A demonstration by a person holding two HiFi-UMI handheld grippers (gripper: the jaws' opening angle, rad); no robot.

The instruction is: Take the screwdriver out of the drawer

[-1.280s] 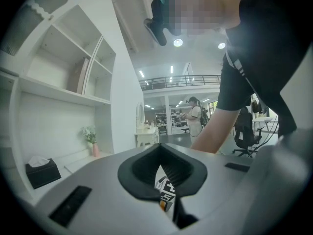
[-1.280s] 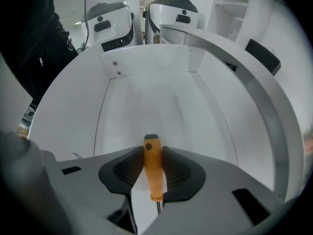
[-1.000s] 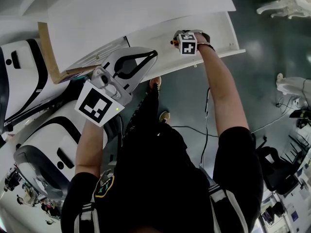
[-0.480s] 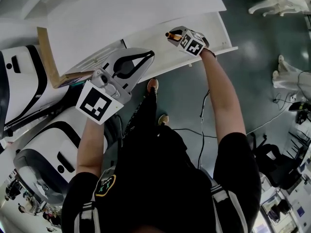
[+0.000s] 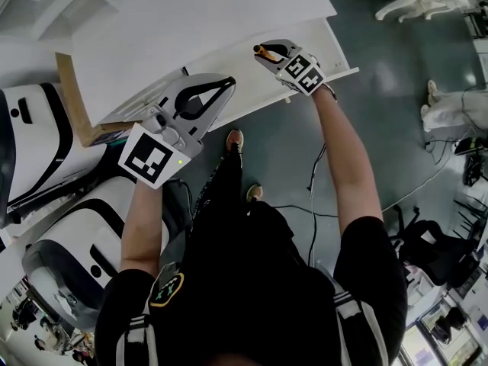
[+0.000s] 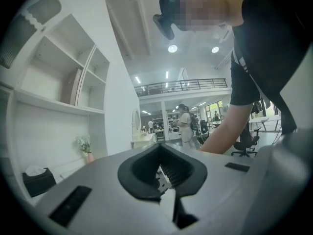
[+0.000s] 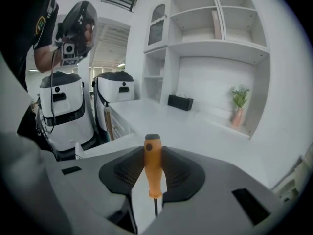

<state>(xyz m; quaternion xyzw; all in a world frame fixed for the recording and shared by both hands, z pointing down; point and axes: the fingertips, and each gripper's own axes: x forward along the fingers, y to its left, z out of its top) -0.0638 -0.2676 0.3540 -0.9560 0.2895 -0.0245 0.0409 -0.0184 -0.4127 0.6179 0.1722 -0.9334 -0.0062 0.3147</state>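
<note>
Right claw (image 5: pixel 271 52) is pinching the orange-handled screwdriver (image 7: pixel 152 163), pads pressed on either side of the plastic handle. In the right gripper view its long axis stands upright between the jaws, butt end on top and thin metal shaft running down towards the camera. From the head view the tool sits above the white open drawer (image 5: pixel 339 52), just off the edge of the white tabletop (image 5: pixel 191 14), and it looks clear of the drawer. So the tool is already in the right hand. The left claw (image 5: pixel 229 82) is well apart, pressed together on nothing, pointing out level over the tabletop's near edge. Hard to make out: the shaft's tip, lost between the jaws. From above only the orange end peeks past the marker cube, and the claw covers much of the drawer's inside.
</note>
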